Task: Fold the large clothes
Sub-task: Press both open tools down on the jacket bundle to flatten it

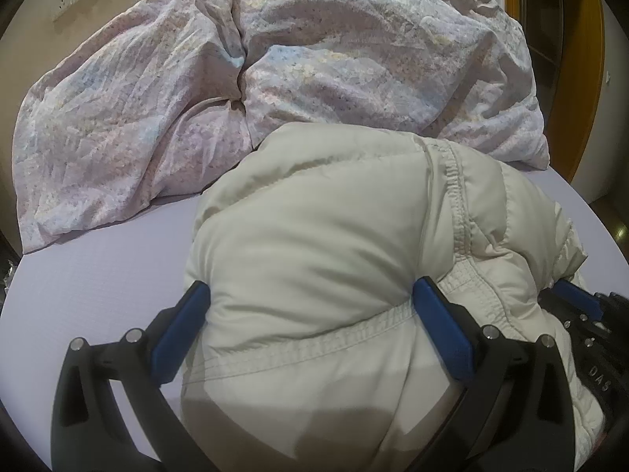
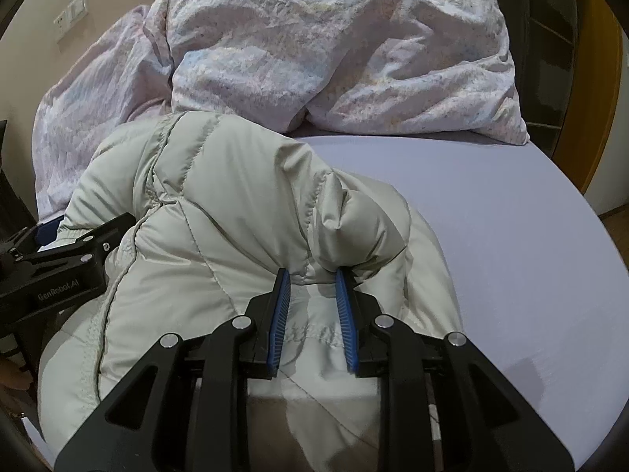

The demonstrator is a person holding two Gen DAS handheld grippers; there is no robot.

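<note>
Jaws of the left gripper (image 1: 310, 303) squeezing a thick fold of the puffy cream quilted jacket (image 1: 314, 228), right gripper (image 2: 312, 287) pinching its bunched edge, bed (image 2: 511, 236) lying beneath.

Lighting: soft, even indoor light; moderately bright.
Shadows: a dark band lay across the near part of the jacket (image 1: 314, 244) in both views.
Glare: none strong; slight sheen on the jacket fabric.
Focus: sharp at centre; quilt (image 1: 157, 90) print somewhat smeared.
Distortion: strong fisheye bending, black vignette at the corners.
</note>
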